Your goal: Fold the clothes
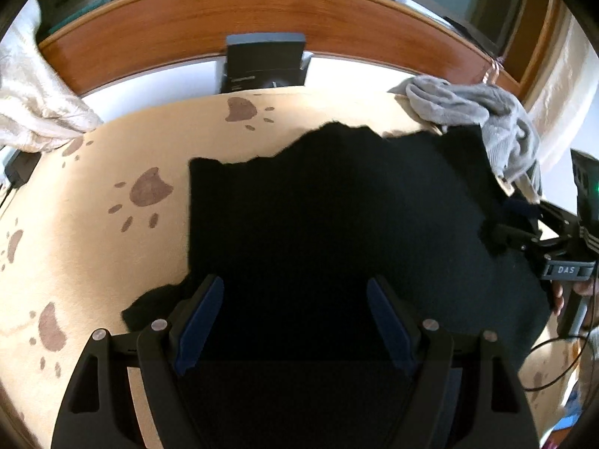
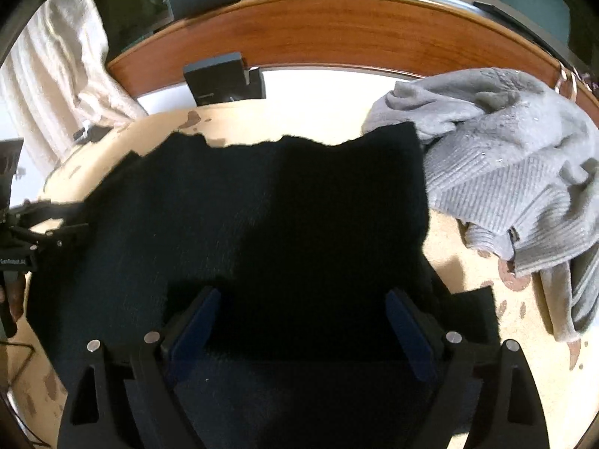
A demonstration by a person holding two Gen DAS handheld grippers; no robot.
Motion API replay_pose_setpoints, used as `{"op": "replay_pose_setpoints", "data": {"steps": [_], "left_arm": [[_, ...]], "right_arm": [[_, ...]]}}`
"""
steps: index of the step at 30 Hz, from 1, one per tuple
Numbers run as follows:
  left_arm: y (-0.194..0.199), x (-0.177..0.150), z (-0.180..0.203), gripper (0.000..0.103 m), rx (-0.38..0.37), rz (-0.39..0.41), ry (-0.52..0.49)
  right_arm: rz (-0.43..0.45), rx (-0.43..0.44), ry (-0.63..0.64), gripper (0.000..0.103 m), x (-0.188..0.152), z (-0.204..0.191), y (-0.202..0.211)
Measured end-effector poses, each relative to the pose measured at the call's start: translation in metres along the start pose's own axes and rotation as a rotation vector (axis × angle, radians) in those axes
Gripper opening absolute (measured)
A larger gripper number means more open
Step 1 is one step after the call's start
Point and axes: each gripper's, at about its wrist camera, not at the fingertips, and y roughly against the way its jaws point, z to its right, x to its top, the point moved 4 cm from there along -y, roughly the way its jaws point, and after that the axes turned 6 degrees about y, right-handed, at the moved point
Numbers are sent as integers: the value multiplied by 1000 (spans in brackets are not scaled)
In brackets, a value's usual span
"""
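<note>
A black knit garment (image 1: 337, 217) lies spread flat on a cream cloth printed with brown paw marks (image 1: 93, 194), which covers the worktop. The garment's far edge is ragged in outline and stops short of the cloth's far edge.

The left gripper (image 1: 295, 295) hangs over the near left part of the black knit garment. Its blue-padded fingers (image 1: 202, 314) are spread wide apart, with nothing between them but the fabric below. Whether the tips touch the fabric cannot be told.

The right gripper (image 2: 303, 307) hangs over the near right part of the same garment. Its blue-padded fingers (image 2: 408, 325) are likewise spread wide and pinch nothing. In the left wrist view this gripper appears at the garment's right edge, with part of a hand (image 1: 559, 299) on its grip.

A crumpled grey ribbed knit garment (image 2: 505, 172) lies at the far right of the cloth, its near left edge touching the black garment's far right corner.

A dark rectangular box (image 1: 264, 63) stands upright beyond the cloth's far edge, in front of a curved reddish wooden rail (image 1: 168, 22). A pale cream curtain (image 2: 63, 75) hangs at far left.
</note>
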Motion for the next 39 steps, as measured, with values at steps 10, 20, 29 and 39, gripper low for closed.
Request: {"op": "replay_pose_setpoints", "data": {"steps": [10,20,29,39], "left_arm": [[-31,36,33,83,-86,-41,44],[-38,14,21,83,-52,41,-21],[-41,13,25,85,-16,81,-59],[-12,13,24,85,-77,75,58]], "right_arm": [[74,61,-89,92,54,4,-1],[-48,-30,-107,94,38,31,-54],[-41,-33,-82,98,35,31,-48],[155,80,-364,99,-36,90,87]]}}
